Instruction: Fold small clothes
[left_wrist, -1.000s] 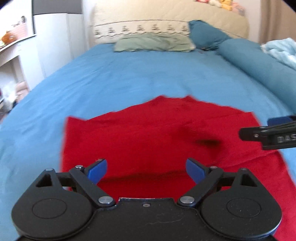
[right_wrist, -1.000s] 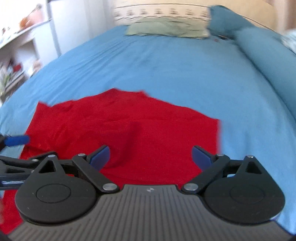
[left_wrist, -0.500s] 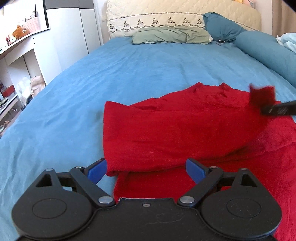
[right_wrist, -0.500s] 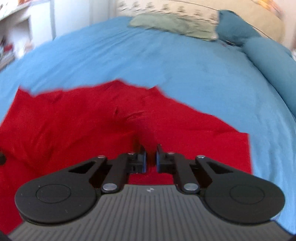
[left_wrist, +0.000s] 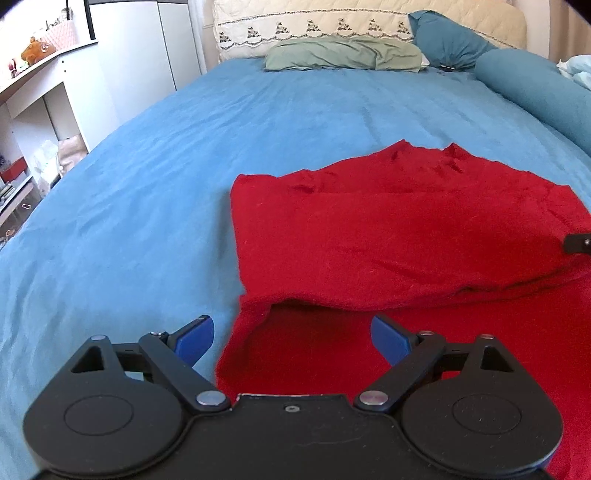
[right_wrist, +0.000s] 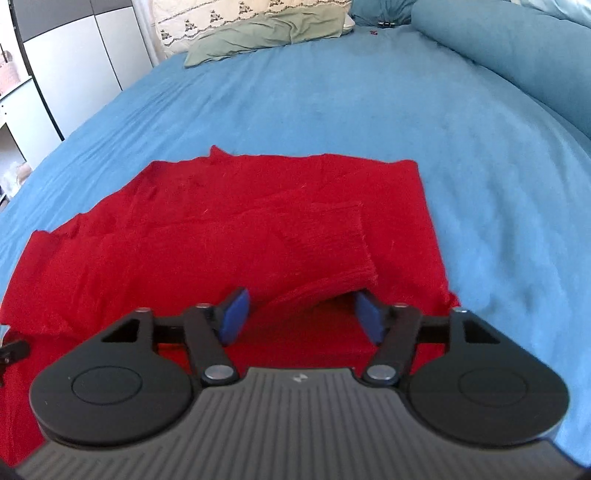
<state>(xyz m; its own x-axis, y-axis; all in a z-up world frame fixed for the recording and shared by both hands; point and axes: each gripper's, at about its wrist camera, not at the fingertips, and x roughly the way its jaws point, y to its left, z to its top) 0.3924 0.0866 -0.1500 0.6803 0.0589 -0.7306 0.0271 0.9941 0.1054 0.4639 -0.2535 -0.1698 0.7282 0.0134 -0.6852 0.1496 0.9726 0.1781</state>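
A red garment (left_wrist: 388, 236) lies on the blue bed sheet (left_wrist: 147, 206), with one part folded over the rest; it also shows in the right wrist view (right_wrist: 221, 236). My left gripper (left_wrist: 291, 338) is open and empty, just above the garment's near left edge. My right gripper (right_wrist: 301, 314) is open, its blue fingers either side of a folded sleeve end (right_wrist: 328, 247) without gripping it. A bit of the right gripper shows at the right edge of the left wrist view (left_wrist: 578, 243).
A green pillow (left_wrist: 343, 55), a dark blue cushion (left_wrist: 447, 40) and a blue bolster (left_wrist: 535, 88) lie at the head and right side of the bed. White shelves and a cabinet (left_wrist: 55, 96) stand left of the bed.
My right gripper, shut on the red cloth half a second ago, has opened and let it go. The sleeve now lies folded across the garment. My left gripper stayed open.
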